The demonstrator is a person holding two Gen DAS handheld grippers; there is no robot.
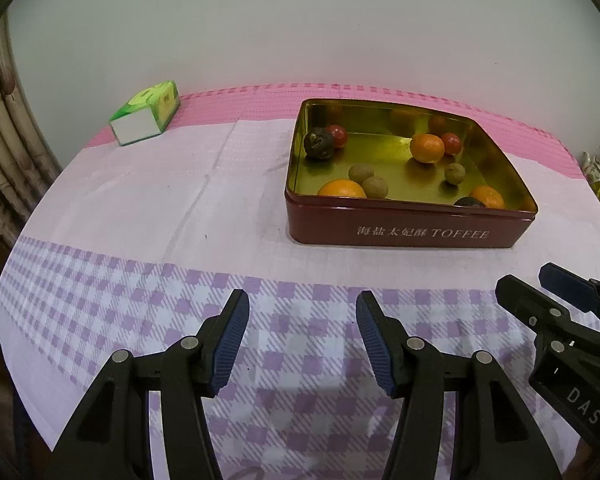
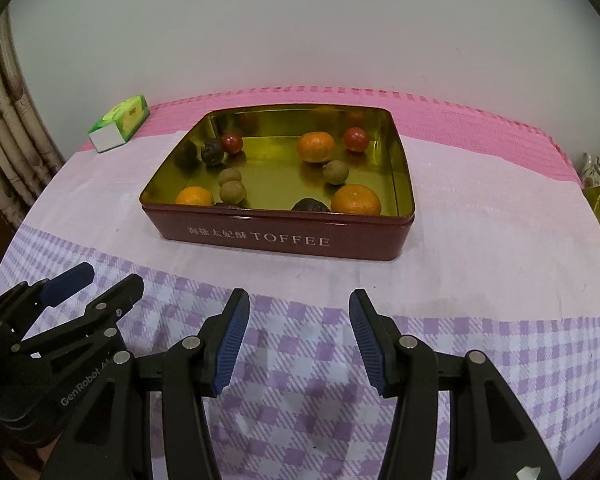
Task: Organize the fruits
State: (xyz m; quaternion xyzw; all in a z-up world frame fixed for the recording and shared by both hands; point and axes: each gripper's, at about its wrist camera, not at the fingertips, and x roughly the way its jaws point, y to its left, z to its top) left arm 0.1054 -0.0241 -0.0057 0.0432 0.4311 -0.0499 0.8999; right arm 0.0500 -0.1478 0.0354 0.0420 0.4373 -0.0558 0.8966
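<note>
- Over a checked purple-and-white tablecloth, seen from the left wrist camera, the left gripper tilts downward with its jaws parted and nothing between the blue-padded fingers.
- Beyond it, on the pale middle band of the cloth and to the right of centre, sits a dark red tin lettered TOFFEE, its gold interior holding all the fruit on show.
- Inside lie three oranges, one toward the back, plus two small red fruits, three brownish-green ones and two dark wrinkled ones.
- At the right edge the right gripper reaches in alongside, close beside the left one.
- A green tissue box rests at the far left on the pink strip by the wall.
- Across the same cloth, the right wrist camera shows the right gripper pitched downward too, jaws apart and empty, pads clear of the tin.
- The tin stands straight ahead, an orange lying at its near right corner.
- At lower left the left gripper points the same way, gripping nothing that can be seen.
</note>
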